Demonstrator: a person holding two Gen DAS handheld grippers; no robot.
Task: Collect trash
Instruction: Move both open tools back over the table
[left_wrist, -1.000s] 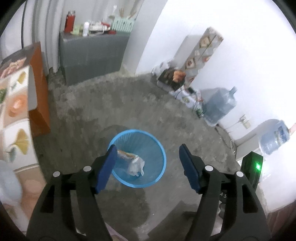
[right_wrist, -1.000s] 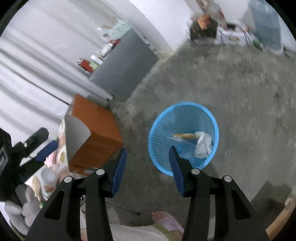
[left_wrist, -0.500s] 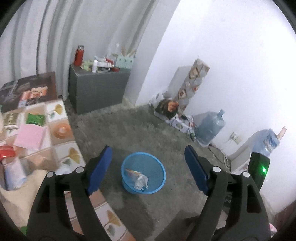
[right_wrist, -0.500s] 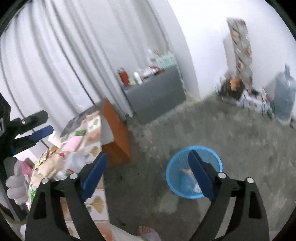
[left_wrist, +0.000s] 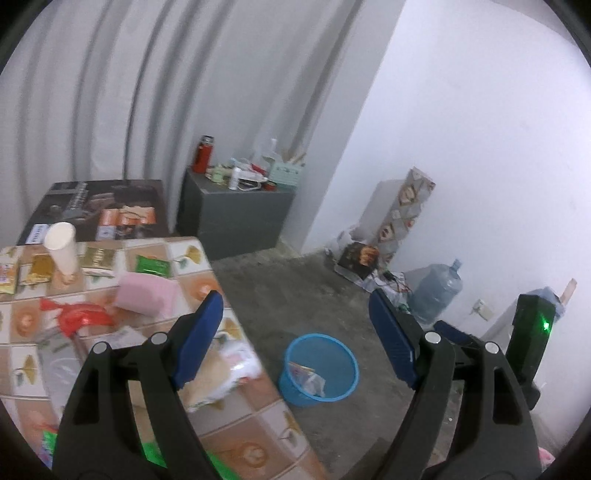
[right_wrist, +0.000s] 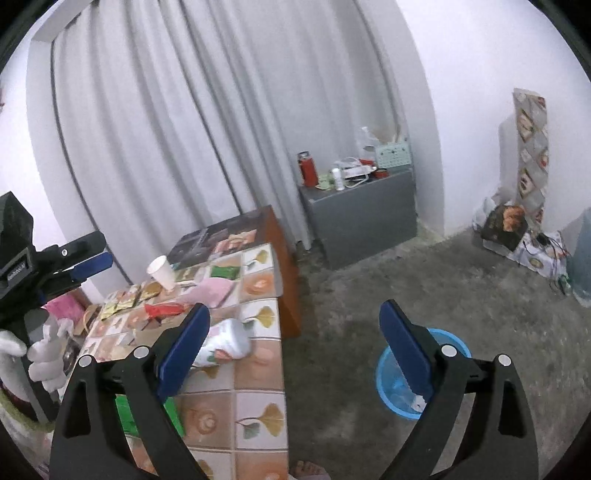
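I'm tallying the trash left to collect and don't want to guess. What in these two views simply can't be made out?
- Blue bin, right wrist view: the right gripper finger covers most of its inside.
- Bin contents, left wrist view: too small and blurred to identify.
- White crumpled wrapper, left wrist view: half behind the left gripper finger, blurred.
- Green packet, right wrist view: mostly behind the finger.
- Small packets on the table: print unreadable.

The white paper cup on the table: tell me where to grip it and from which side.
Grip the white paper cup around its mid-wall, coming in level from the open table edge side. It stands upright and tapered, with flat packets close around its base, so a low grip is probably crowded.
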